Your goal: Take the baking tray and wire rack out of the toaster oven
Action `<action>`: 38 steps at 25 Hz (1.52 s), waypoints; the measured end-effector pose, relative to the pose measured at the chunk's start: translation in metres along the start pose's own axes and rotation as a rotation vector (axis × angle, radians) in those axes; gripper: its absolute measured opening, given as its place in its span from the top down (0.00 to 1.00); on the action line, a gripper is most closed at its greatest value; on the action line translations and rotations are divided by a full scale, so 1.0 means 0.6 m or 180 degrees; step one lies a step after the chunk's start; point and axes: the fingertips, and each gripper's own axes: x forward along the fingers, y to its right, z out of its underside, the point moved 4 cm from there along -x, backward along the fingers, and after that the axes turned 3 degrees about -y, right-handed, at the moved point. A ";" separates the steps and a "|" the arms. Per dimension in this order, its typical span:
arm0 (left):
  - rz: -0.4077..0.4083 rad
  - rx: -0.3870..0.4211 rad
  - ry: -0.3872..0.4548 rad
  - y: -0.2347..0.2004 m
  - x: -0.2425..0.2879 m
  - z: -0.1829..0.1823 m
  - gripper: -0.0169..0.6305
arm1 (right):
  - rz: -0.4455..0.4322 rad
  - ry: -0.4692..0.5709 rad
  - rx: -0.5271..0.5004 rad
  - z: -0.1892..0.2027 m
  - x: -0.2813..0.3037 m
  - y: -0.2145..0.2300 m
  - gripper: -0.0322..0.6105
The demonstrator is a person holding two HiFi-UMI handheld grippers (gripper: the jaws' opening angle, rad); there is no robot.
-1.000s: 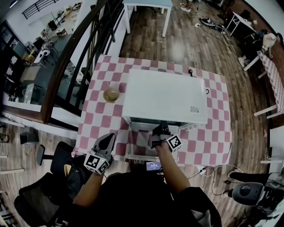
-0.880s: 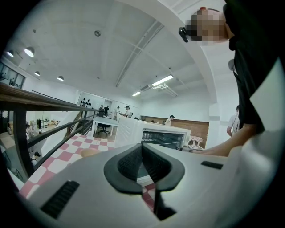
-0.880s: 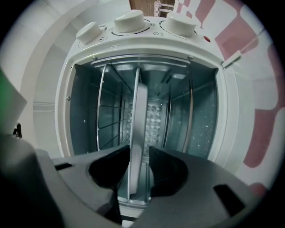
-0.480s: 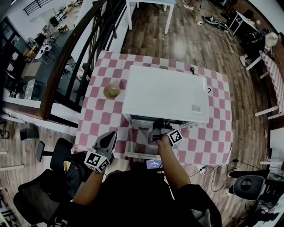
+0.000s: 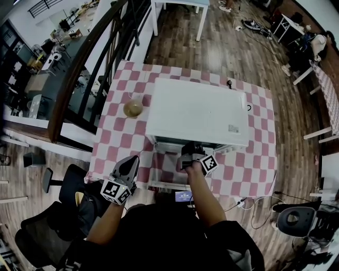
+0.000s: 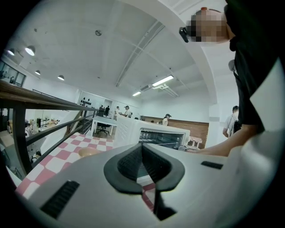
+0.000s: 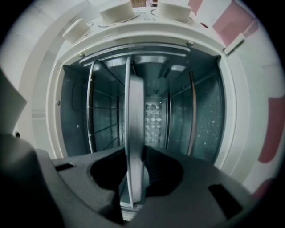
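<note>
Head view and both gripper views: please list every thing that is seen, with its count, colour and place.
toaster oven: one, white, on the table
table: one, pink-and-white checked cloth, under the oven
bowl: one, tan, left of the oven
baking tray: one, grey, inside the oven
wire rack: one, metal, inside the oven
knobs: three, white, oven front
left gripper: one, grey, shut, empty, before the table
right gripper: one, grey, jaws just closing, shut on the baking tray
</note>
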 end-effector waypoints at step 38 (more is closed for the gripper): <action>0.0473 -0.0023 0.0246 0.091 -0.092 0.000 0.98 | 0.0118 -0.0030 0.0140 0.095 -0.263 -0.014 0.82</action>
